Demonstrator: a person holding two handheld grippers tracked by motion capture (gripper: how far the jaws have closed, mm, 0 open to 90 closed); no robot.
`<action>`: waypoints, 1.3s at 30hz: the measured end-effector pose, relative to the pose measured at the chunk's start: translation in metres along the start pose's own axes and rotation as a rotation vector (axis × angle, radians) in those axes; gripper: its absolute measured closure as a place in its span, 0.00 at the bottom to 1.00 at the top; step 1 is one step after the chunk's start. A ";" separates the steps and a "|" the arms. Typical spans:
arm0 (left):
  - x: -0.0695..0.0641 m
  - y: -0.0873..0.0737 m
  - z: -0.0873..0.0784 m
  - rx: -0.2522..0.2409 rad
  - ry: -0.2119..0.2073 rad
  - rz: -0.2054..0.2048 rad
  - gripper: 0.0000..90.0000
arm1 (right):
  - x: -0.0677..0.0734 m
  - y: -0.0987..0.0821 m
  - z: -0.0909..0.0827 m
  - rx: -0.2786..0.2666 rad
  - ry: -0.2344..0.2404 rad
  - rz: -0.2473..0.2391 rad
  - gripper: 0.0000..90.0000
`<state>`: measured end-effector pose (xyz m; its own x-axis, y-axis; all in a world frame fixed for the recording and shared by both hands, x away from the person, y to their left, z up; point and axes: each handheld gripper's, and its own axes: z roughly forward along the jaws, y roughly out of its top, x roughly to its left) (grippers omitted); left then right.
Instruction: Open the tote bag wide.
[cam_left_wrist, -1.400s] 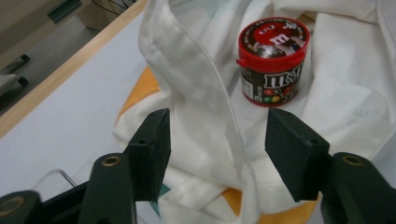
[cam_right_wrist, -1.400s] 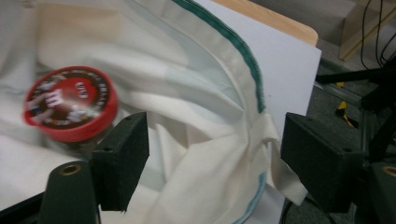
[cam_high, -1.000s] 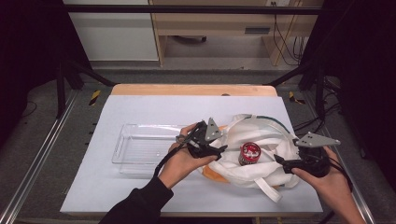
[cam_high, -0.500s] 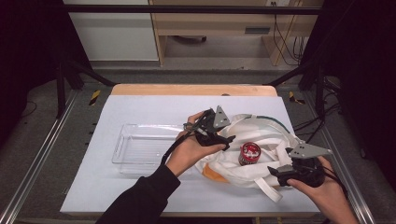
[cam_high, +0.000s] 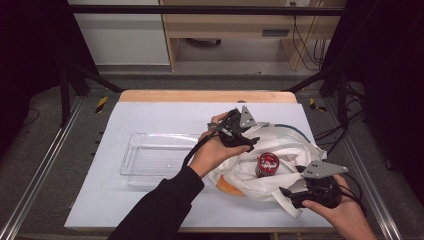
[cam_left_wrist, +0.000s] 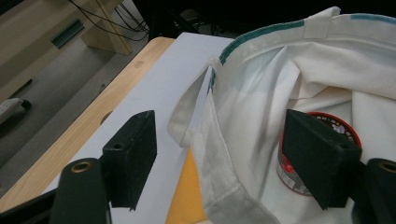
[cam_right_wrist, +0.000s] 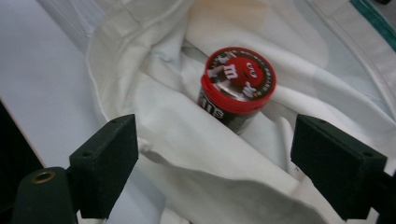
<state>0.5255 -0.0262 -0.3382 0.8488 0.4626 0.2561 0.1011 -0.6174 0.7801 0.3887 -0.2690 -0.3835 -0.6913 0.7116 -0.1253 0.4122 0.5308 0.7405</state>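
Can (cam_right_wrist: 238, 88): dark body, red printed lid, tilted inside the bag.
Bag (cam_high: 280, 150): white cloth, green-edged mouth, on the table's right half.
Tray (cam_high: 150, 157): clear, beside the bag.
Left gripper (cam_left_wrist: 224, 158): jaws wide, straddling the bag's rim, just closing slightly.
Right gripper (cam_right_wrist: 219, 172): jaws wide, holding nothing.

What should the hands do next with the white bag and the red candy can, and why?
Probably close the left gripper on the white bag's rim to hold the mouth up. In the left gripper view its open jaws straddle that hem without pressing it. The red-lidded can lies down in the cloth folds, and the right gripper is open facing it, so it could then reach in.
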 end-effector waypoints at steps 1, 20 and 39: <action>0.001 0.000 0.001 0.002 0.001 0.000 0.31 | 0.002 0.001 0.000 0.000 0.010 -0.005 0.17; 0.003 -0.001 0.033 0.074 -0.036 0.029 0.72 | 0.034 -0.008 0.040 0.088 0.109 -0.118 0.53; 0.029 -0.013 0.030 0.103 0.039 -0.034 0.99 | 0.036 -0.029 0.036 0.110 0.129 -0.134 0.93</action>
<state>0.5648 -0.0236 -0.3583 0.8233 0.5077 0.2540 0.1840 -0.6620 0.7265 0.3734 -0.2420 -0.4329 -0.8114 0.5705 -0.1272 0.3691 0.6688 0.6454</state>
